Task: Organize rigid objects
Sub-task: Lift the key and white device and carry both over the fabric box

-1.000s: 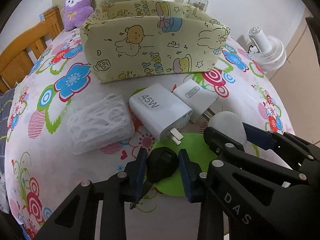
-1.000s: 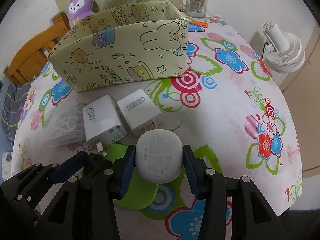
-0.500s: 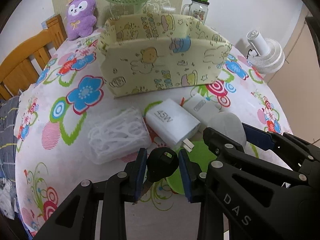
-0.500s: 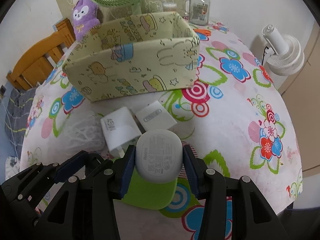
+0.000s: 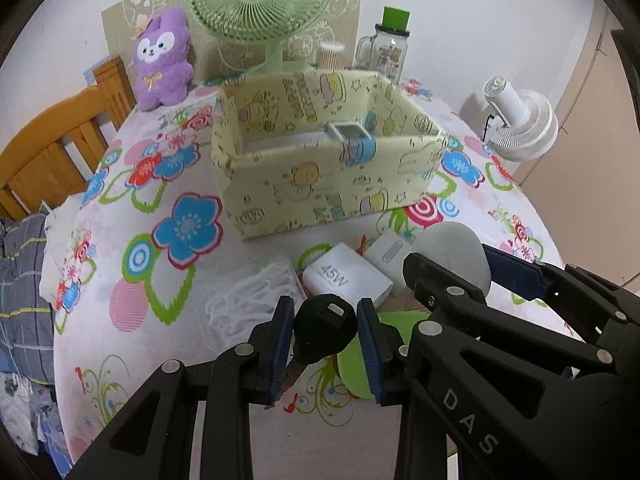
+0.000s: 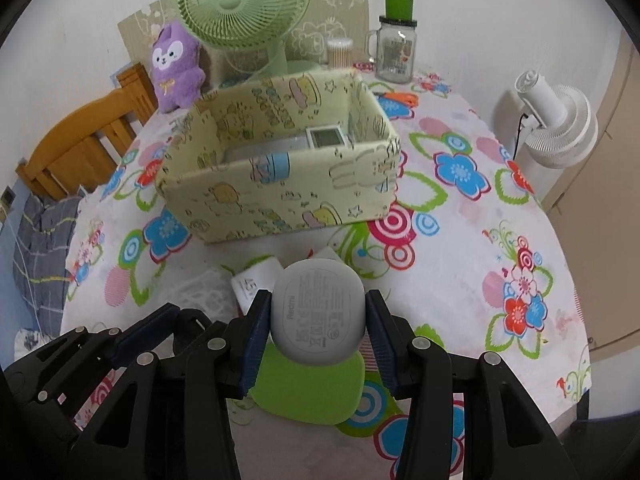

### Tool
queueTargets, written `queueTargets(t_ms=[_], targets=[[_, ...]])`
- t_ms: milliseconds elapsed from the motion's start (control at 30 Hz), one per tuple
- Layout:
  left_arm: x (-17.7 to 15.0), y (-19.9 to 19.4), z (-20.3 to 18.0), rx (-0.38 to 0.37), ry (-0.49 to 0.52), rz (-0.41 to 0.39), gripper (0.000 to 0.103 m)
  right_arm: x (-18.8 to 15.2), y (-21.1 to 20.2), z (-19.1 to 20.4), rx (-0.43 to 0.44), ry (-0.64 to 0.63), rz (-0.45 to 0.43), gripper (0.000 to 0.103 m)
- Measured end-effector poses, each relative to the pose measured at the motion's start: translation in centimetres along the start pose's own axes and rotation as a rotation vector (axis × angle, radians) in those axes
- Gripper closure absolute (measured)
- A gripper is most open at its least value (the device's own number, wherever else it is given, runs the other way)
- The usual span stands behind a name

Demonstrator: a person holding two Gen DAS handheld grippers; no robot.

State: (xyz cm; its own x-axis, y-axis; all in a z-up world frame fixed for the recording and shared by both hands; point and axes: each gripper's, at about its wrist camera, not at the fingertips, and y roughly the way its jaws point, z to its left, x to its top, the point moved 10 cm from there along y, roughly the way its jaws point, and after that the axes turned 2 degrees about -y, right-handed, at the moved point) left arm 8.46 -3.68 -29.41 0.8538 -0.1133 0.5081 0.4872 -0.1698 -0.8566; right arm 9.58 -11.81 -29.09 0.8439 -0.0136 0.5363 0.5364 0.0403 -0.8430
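Note:
My left gripper (image 5: 325,328) is shut on a black key fob (image 5: 324,330) and holds it above the table. My right gripper (image 6: 316,318) is shut on a grey-white Redmi earbud case (image 6: 318,312), also raised; the case also shows in the left wrist view (image 5: 452,252). A yellow cartoon-print fabric box (image 5: 320,184) stands ahead, also seen in the right wrist view (image 6: 280,196), with a small white screen device (image 6: 326,138) inside. Below lie a white 45W charger (image 5: 346,280), a second white charger (image 5: 386,254) and a clear box of white floss picks (image 5: 248,306).
A green pad (image 6: 312,392) lies under the grippers on the floral tablecloth (image 6: 460,240). Behind the box stand a green fan (image 5: 260,4), a purple plush (image 5: 162,60), a glass jar (image 6: 394,46) and cotton swabs (image 6: 339,52). A white fan (image 6: 556,126) stands right, a wooden chair (image 5: 52,140) left.
Both grippers have risen with their objects and pulled back from the table, so the box's inside and the fan behind it have come into view.

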Motion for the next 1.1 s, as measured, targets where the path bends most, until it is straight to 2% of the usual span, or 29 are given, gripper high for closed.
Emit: queueTargets(t_ms=[500, 1100], targets=[[2.7, -3.1, -0.2, 0.006, 0.001, -0.067, 0.071, 2.7, -3.4, 0.1, -0.007, -0.009, -0.070, 0.052], [6.3, -6.5, 0.0, 0.048, -0.036, -0.168, 0.071, 6.6, -6.4, 0.6, 0.015, -0.049, -0.157, 0.052]])
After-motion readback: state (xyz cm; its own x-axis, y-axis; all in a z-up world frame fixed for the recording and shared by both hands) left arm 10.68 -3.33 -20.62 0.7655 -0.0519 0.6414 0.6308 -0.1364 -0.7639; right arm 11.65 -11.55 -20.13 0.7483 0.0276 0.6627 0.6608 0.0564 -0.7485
